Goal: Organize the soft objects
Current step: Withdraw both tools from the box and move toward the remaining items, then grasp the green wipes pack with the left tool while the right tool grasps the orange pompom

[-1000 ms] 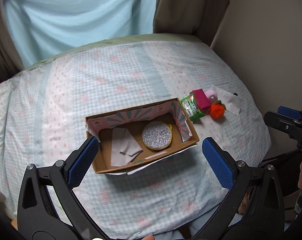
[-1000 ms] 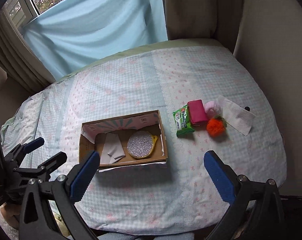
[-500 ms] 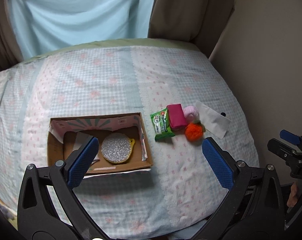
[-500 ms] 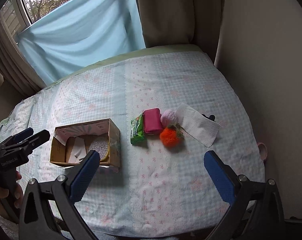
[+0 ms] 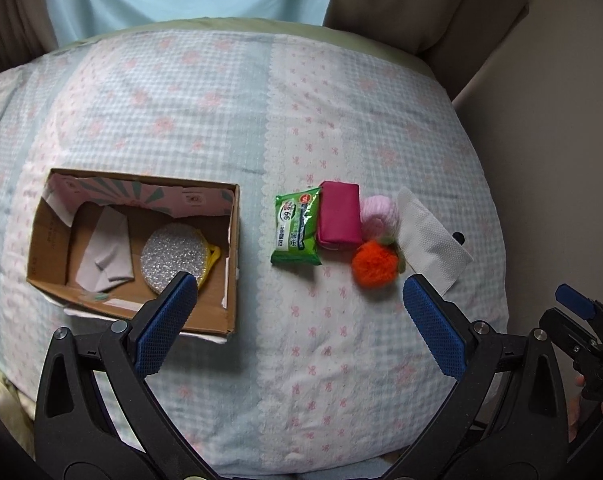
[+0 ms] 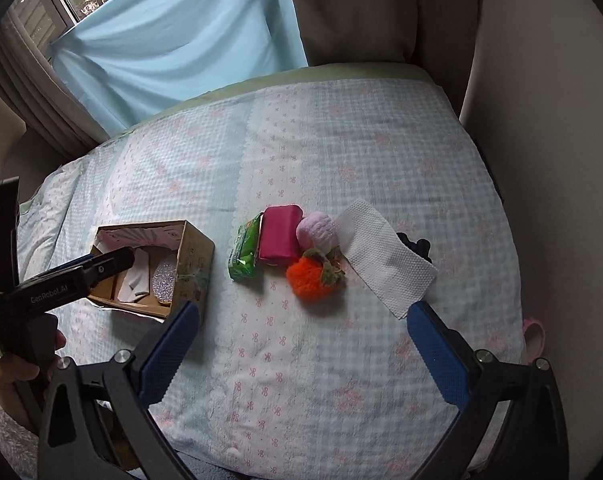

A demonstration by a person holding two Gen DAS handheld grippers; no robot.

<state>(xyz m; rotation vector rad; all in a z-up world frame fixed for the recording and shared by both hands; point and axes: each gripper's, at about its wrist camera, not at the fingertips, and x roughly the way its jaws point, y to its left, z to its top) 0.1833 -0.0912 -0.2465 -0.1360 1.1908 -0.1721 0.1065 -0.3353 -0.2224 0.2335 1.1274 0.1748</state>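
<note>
Over the last second both tools moved rightward across the bed. The left tool, which had hung directly over the open brown cardboard box, came to sit over the bare checked bedspread between that box and the green wet-wipes packet. The right tool swung from a spot near the box to one facing the fuzzy orange pom-pom and the white paper napkin, and drew nearer them. Both tools' jaws were spread wide throughout. The objects themselves had not shifted.
</note>
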